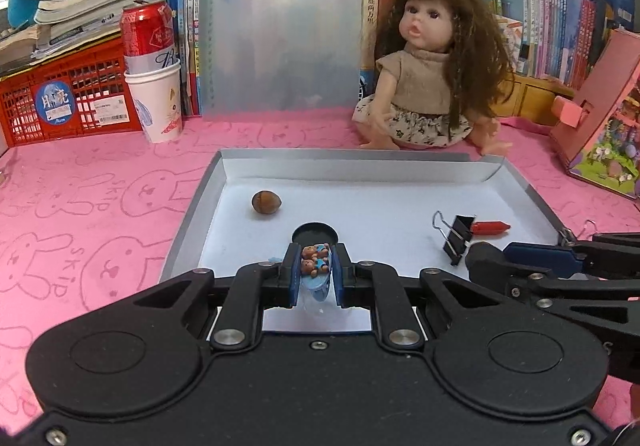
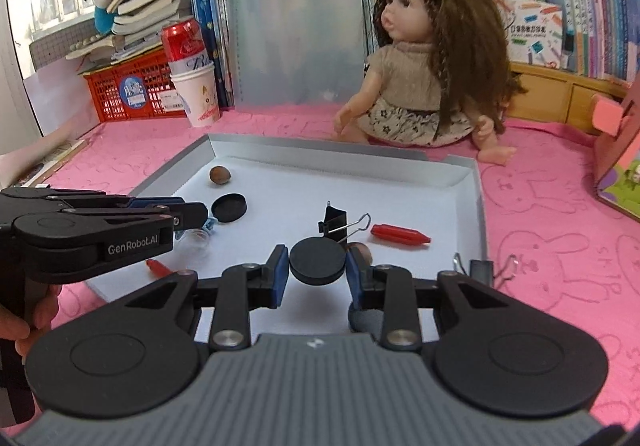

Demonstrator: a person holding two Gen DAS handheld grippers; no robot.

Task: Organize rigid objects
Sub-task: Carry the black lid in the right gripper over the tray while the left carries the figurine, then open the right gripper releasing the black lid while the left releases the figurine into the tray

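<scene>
My left gripper is shut on a small blue toy with two brown bear figures, held low over the near left part of the white tray. My right gripper is shut on a black round disc above the tray's near middle. In the tray lie a brown nut, a second black disc, a black binder clip and a red crayon-like piece. Another red piece lies near the tray's front left corner.
A doll sits behind the tray on the pink cloth. A red can in a paper cup and a red crate stand at the back left. A pink box is to the right. Another binder clip lies outside the tray's right edge.
</scene>
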